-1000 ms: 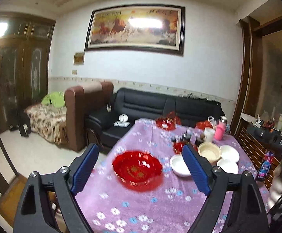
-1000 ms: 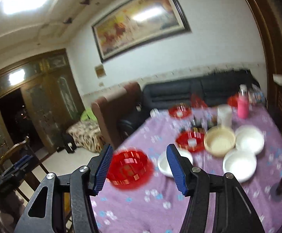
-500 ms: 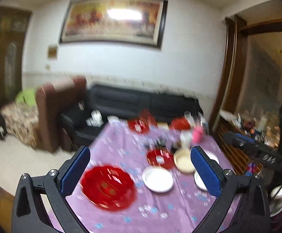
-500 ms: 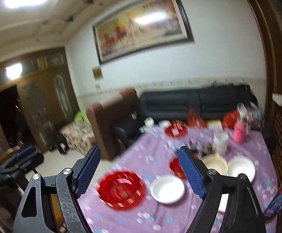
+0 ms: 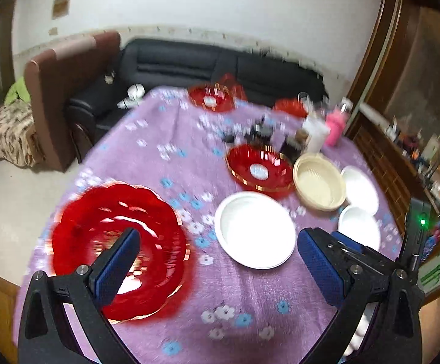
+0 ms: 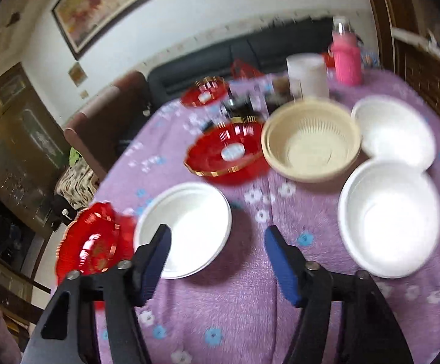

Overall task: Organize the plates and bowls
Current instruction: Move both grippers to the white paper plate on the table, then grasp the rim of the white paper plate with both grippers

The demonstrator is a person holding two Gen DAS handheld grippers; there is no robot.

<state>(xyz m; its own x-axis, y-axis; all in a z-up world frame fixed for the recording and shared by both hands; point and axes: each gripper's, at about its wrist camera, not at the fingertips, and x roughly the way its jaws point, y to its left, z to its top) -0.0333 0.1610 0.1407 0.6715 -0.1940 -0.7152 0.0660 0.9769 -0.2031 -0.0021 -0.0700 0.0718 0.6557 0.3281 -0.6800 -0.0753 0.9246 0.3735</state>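
Observation:
A big red scalloped plate [image 5: 119, 242] lies at the near left of the purple flowered tablecloth [image 5: 250, 303]; it also shows in the right wrist view [image 6: 92, 242]. A white bowl [image 5: 254, 229] sits beside it, also in the right wrist view [image 6: 186, 230]. Behind it are a red gold-rimmed bowl [image 5: 259, 170], a beige strainer bowl [image 5: 318, 182] and two white bowls [image 6: 392, 130] [image 6: 389, 218]. My left gripper [image 5: 216, 261] is open above the red plate and white bowl. My right gripper [image 6: 216, 248] is open, its left finger over the white bowl's near rim.
At the far end stand a second red dish [image 5: 212, 100], a pink bottle [image 6: 345, 57], a white cup [image 6: 306, 75] and small dark items [image 5: 259, 130]. A black sofa [image 5: 220, 66] and a brown armchair [image 5: 71, 69] lie beyond the table.
Both grippers have tilted down and moved in closer over the table. The dishes look larger and nearer; the wall picture has slid out of the top of the left view.

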